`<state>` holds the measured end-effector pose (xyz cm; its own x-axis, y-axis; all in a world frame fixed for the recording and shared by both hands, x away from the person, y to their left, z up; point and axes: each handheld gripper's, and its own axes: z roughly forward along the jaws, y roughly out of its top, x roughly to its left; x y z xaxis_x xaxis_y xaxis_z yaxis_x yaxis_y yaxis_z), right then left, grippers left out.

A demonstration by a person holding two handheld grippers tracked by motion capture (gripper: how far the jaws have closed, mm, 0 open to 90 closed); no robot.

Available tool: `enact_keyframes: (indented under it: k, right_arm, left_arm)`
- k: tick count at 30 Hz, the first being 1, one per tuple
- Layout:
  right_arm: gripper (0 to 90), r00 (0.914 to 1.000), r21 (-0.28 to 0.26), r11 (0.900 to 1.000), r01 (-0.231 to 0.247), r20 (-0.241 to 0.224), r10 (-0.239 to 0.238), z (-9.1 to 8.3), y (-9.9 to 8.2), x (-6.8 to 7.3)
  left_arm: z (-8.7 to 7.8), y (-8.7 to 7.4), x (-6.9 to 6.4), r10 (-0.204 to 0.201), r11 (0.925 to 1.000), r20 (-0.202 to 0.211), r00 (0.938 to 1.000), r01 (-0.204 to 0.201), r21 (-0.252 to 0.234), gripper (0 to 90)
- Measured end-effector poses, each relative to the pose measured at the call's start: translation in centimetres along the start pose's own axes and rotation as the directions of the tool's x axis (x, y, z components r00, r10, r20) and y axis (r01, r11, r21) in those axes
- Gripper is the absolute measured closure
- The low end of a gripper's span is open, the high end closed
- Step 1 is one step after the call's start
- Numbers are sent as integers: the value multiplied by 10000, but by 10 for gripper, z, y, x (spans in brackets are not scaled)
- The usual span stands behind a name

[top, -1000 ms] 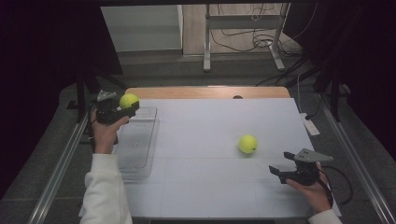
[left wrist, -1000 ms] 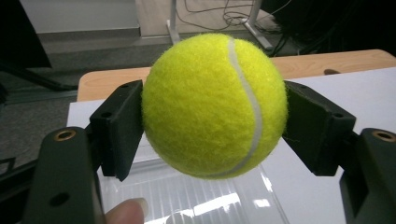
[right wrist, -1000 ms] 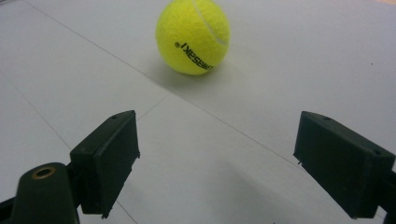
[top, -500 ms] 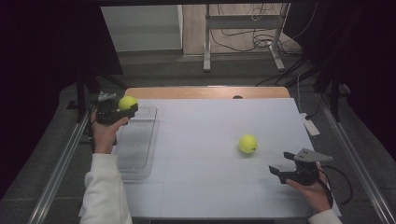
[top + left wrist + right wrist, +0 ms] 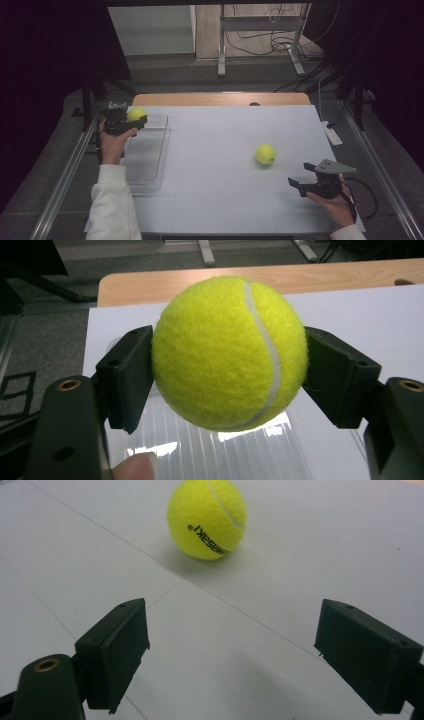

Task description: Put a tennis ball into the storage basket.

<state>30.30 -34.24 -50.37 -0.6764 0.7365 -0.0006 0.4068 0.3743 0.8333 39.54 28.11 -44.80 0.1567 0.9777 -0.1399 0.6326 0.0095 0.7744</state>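
Leftmost, at nine o'clock on the worktop (image 5: 225, 135), the left gripper (image 5: 134, 120) clamps a tennis ball (image 5: 135, 114) above a clear tray (image 5: 145, 157). Toward four o'clock, a second tennis ball (image 5: 265, 154) rests just ahead of the right gripper (image 5: 296, 182), its jaws wide and empty.

Yellow tennis ball (image 5: 229, 352) between jaws above clear tray (image 5: 145, 160)

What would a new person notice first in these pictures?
First, the bright yellow tennis ball clamped in the left gripper, above the clear tray at the table's left side. Next, a second tennis ball lying free on the white table, just ahead of the open right gripper.
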Motion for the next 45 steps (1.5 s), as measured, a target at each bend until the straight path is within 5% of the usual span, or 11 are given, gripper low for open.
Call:
enact_keyframes:
  k: [17,29,45]
  right_arm:
    - [141,10000,0,10000,16,1,-16,0,0,0]
    - [141,10000,-14,10000,3,2,-3,-1,0,0]
    - [141,10000,0,10000,-12,14,12,-1,0,0]
  left_arm:
    - [17,-8,2,246,9960,-121,9996,-234,866,266]
    - [34,-15,3,600,9837,-389,9974,-525,1720,266]
    - [38,-18,4,600,9800,-414,9973,-510,1924,266]
